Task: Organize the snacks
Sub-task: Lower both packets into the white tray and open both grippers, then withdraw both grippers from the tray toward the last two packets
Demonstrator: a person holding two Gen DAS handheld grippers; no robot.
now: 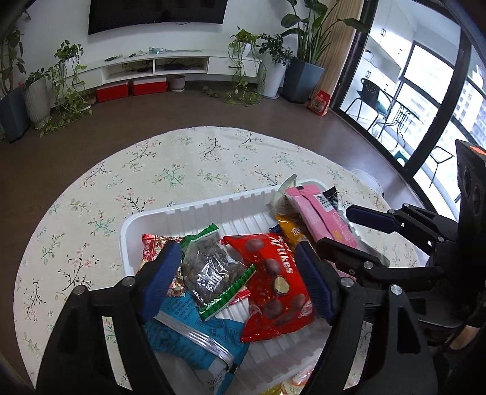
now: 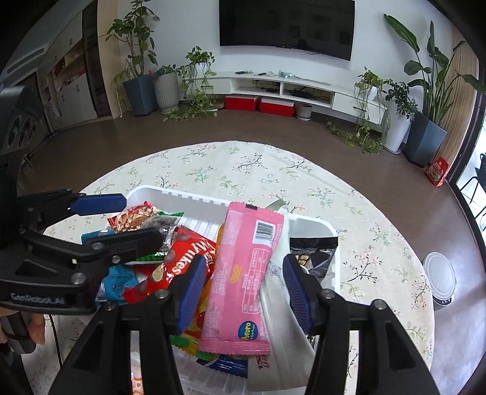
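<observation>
Snacks filled a white tray [image 1: 194, 209] near the table's [image 1: 188, 152] near edge, overlapping so much that several showed only as corners. The tray's near rim was cut off behind the left gripper [image 1: 240, 279], whose jaws stood wide over a green-edged seed bag [image 1: 212, 270] and a red chocolate pack [image 1: 273, 282], pressing on neither. A blue packet [image 1: 194, 337] lay below them, partly hidden, and a red-gold packet [image 1: 152, 246] peeked past the left pad.

The right gripper [image 2: 243, 288] hung open astride a pink wafer pack [image 2: 246, 273], its pads apart from the wrapper. Under the pink pack an orange bag [image 2: 200, 328] and a dark blue wrapper [image 2: 224, 364] were mostly covered; a white bag [image 2: 282, 334] and a black pouch [image 2: 316, 249] lay toward the tray's right rim.

One tray and at least nine packets could be counted. A clear lidded tub [image 2: 440, 276] sat at the table's right edge. Beyond stood a TV [image 2: 285, 24], a white console [image 2: 303, 88], two red boxes [image 2: 258, 103] and several potted plants [image 2: 136, 60].
</observation>
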